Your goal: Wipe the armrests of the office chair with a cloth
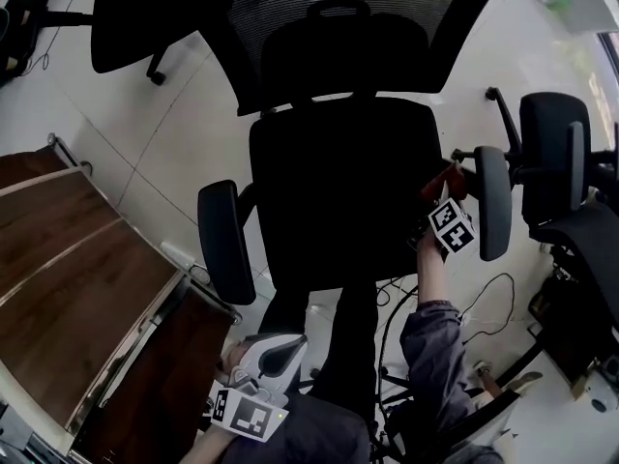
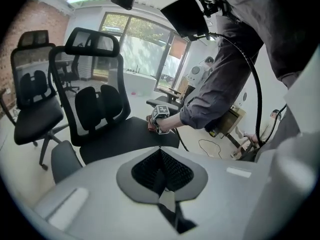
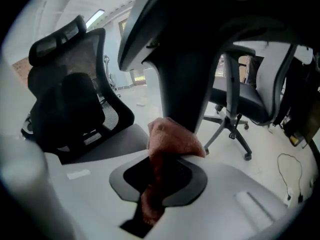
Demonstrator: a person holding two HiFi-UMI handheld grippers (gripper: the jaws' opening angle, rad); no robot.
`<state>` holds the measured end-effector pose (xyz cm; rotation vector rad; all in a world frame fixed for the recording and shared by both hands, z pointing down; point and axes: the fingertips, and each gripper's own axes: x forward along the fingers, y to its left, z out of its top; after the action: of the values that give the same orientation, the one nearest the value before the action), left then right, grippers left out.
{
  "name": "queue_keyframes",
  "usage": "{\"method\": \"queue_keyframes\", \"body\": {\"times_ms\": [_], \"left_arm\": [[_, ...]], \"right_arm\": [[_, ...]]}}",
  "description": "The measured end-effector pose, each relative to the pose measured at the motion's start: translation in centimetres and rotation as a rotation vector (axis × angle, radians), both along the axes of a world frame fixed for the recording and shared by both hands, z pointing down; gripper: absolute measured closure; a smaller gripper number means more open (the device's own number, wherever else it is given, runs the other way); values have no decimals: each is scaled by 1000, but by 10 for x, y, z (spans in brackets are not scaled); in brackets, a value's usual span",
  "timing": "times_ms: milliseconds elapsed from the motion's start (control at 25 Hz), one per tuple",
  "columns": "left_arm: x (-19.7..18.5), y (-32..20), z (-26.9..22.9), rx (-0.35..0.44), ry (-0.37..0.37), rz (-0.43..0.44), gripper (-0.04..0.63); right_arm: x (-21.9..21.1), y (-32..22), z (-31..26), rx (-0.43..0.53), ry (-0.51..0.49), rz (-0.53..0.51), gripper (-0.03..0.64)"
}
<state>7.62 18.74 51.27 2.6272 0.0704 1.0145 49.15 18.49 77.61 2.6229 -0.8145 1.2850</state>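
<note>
- Now the office chair (image 1: 338, 182) faces you; wiping its right-hand armrest (image 1: 492, 201) looks to be the step in hand.
- Your right gripper (image 3: 157, 184) clamps the cloth (image 3: 172, 139), which sits at that armrest's inner side.
- Your left gripper (image 2: 162, 179) is closed and empty, low by your lap.
- Next, sweep along the pad, then do the other armrest (image 1: 225, 240).

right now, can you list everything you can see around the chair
office chair: one, black, centre
armrests: two, black, either side of its seat
cloth: one, reddish-pink, in right claw beside right armrest
other chairs: at least two, black, top left and right
wooden desk: one, brown, left
cable: one, black, floor at right
sleeve: one, grey, right arm
left claw: one, white, low near the person, shut, empty
right claw: one, white, shut on cloth
</note>
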Motion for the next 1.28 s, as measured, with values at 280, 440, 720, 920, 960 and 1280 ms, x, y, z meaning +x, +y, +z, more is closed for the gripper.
{"method": "queue_keyframes", "body": {"times_ms": [280,440,720,920,960,1280], "left_arm": [[13,-5,-8,12,12,11,580],[20,-9,-22,28,38,10,580],[21,-8,-36,53,83,18,580],[7,-17,-25,72,88,0,580],[3,-20,-22,80,87,-9,580],[-24,-38,-16,116,62,-102,580]], "right_arm": [[0,-1,-8,14,-43,-8,572],[-9,-1,-46,55,12,13,572],[-16,1,-91,65,63,-23,572],[-6,11,-61,-17,51,-31,572],[-5,11,-52,-42,44,-47,572],[-6,9,-17,-152,-22,-144,572]]}}
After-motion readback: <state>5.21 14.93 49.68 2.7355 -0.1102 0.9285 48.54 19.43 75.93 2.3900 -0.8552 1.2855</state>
